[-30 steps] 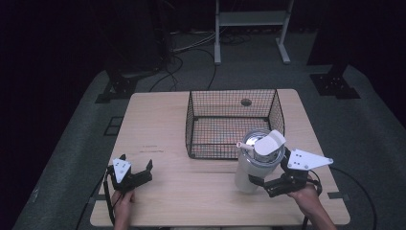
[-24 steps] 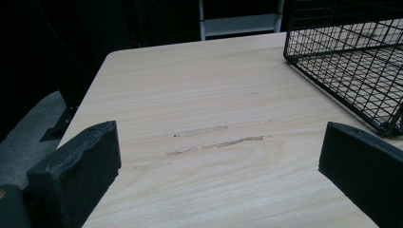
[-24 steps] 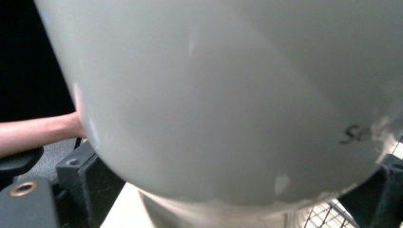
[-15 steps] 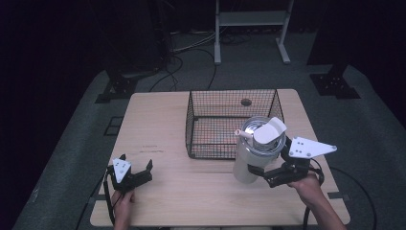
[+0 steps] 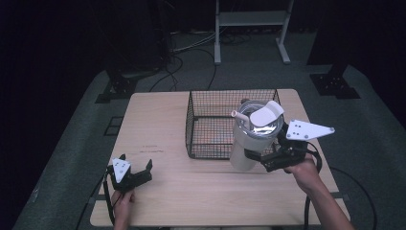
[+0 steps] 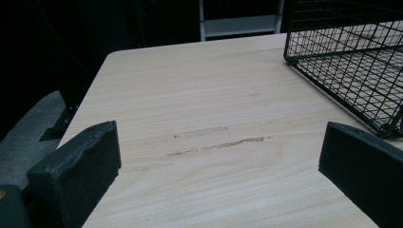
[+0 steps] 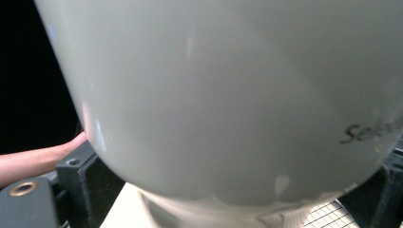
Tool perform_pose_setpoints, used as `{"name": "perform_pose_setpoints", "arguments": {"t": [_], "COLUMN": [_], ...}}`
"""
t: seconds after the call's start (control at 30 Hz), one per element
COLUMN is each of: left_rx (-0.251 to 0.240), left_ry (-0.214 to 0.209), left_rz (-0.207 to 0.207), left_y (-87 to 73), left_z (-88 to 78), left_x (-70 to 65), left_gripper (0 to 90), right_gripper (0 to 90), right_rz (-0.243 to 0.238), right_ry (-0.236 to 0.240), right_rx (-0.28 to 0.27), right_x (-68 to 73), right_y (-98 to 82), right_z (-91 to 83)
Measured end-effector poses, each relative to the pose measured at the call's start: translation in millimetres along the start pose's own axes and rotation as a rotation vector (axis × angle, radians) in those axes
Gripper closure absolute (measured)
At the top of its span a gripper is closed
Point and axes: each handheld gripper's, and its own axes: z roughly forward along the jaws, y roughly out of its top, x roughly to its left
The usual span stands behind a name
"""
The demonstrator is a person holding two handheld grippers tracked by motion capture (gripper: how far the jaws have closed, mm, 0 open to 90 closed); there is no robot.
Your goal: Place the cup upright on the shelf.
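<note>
A cream tumbler (image 5: 243, 143) with a clear lid and a straw hangs slightly tilted in front of the near right corner of the black wire basket (image 5: 191, 125). My right gripper (image 5: 258, 161) is shut on the tumbler's lower body from the right. In the right gripper view the tumbler (image 7: 228, 95) is very close, with the right gripper (image 7: 233, 190) holding it by a jaw at each side. Near the table's front left corner my left gripper (image 5: 136, 164) rests open. In the left gripper view the left gripper (image 6: 218, 166) has only bare wood between its jaws.
The basket (image 6: 342, 61) stands on the far middle of the light wooden table (image 5: 158, 124), and its inside looks bare. A forearm (image 7: 33, 161) shows low at the left of the right gripper view. Around the table lie dark floor, cables and stand feet (image 5: 335, 86).
My right gripper has lifted the tumbler and carried it away from the front edge toward the basket. The left gripper has stayed put.
</note>
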Motion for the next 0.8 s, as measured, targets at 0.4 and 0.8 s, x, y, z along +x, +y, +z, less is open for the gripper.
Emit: {"name": "perform_pose_setpoints", "arguments": {"t": [0.4, 0.8], "left_rx": [-0.003, -0.003], "left_ry": [-0.002, -0.002], "left_rz": [-0.001, -0.002], "left_y": [0.0, 0.0], "left_z": [0.0, -0.1], "left_x": [0.7, 0.8], "left_gripper": [0.0, 0.0], "right_gripper": [7.6, 7.5], "right_rz": [0.003, 0.000], "right_ry": [-0.015, -0.013], "right_rx": [0.009, 0.020], "right_x": [-18.5, -36.8], "right_y": [12.9, 21.9], "right_z": [16.1, 41.0]}}
